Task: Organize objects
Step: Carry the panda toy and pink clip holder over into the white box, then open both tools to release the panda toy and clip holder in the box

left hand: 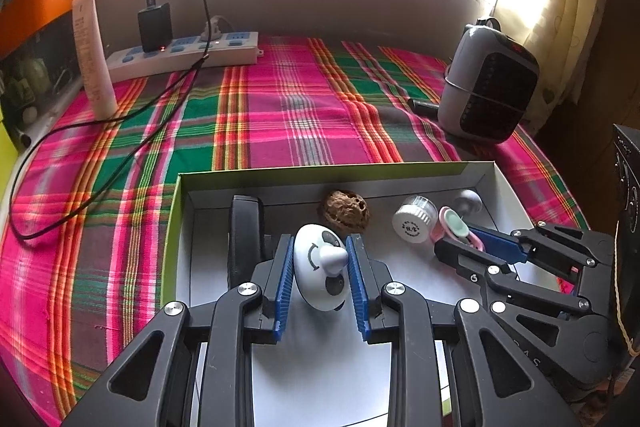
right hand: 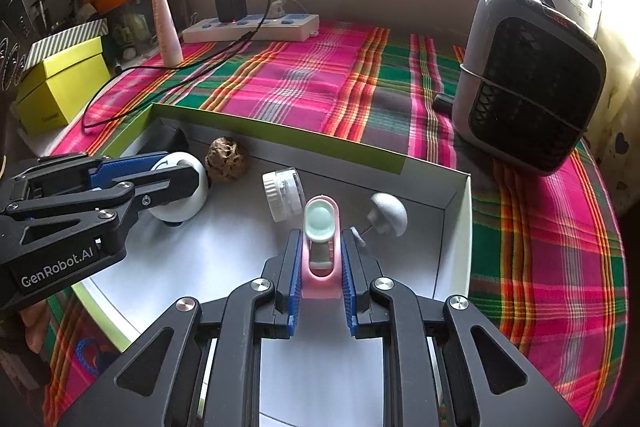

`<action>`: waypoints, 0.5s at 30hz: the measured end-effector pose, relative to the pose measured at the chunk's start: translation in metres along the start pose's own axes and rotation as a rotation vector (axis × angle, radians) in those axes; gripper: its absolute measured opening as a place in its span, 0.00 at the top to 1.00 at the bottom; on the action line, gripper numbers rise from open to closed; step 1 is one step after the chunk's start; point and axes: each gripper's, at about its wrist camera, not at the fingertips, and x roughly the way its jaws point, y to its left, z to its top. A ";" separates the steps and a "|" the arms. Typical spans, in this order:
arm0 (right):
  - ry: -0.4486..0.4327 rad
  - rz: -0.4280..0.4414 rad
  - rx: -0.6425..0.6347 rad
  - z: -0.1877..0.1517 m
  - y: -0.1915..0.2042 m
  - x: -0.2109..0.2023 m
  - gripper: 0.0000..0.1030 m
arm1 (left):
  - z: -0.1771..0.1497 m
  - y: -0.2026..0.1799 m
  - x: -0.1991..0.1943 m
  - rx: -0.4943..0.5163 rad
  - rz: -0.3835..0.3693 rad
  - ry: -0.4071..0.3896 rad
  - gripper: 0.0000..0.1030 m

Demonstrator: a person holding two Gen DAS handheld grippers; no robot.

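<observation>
A shallow white box with a green rim [left hand: 320, 169] [right hand: 280, 135] lies on the plaid cloth. My left gripper [left hand: 320, 247] [right hand: 176, 171] is shut on a white panda-faced toy [left hand: 320, 271] [right hand: 184, 203] inside the box. My right gripper [right hand: 320, 239] [left hand: 460, 239] is shut on a pink device with a pale green cap [right hand: 320, 227] [left hand: 456, 225], also inside the box. A brown walnut [left hand: 344, 213] [right hand: 226, 159], a small white-lidded jar [left hand: 414, 223] [right hand: 282, 193], a grey mushroom-shaped piece [left hand: 468, 201] [right hand: 388, 213] and a black object [left hand: 244, 231] lie in the box.
A small grey heater [left hand: 488, 87] [right hand: 528, 79] stands at the right. A power strip [left hand: 188, 53] [right hand: 256, 27] with a black charger and trailing cable [left hand: 100, 163] lies at the back left, beside a white tube [left hand: 94, 55] [right hand: 168, 27]. A yellow-green box [right hand: 64, 87] sits at the left.
</observation>
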 end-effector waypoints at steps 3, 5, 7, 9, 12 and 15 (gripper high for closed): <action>0.001 -0.002 -0.002 0.000 0.001 0.000 0.82 | 0.000 0.000 0.001 -0.002 -0.001 0.006 0.76; 0.002 -0.001 0.000 0.000 0.001 0.000 0.82 | 0.000 0.001 0.001 -0.007 -0.005 0.005 0.76; 0.001 -0.001 0.002 0.000 0.000 0.000 0.82 | 0.000 0.001 0.001 -0.006 -0.004 0.005 0.76; 0.001 -0.004 0.001 0.000 0.000 0.000 0.82 | 0.000 0.001 0.001 -0.006 -0.003 0.003 0.76; 0.000 -0.002 0.004 0.000 0.000 0.000 0.82 | 0.000 0.001 0.001 -0.003 -0.004 0.004 0.76; -0.010 0.004 0.013 0.001 0.000 -0.001 0.82 | 0.000 0.001 0.002 -0.003 -0.002 0.003 0.76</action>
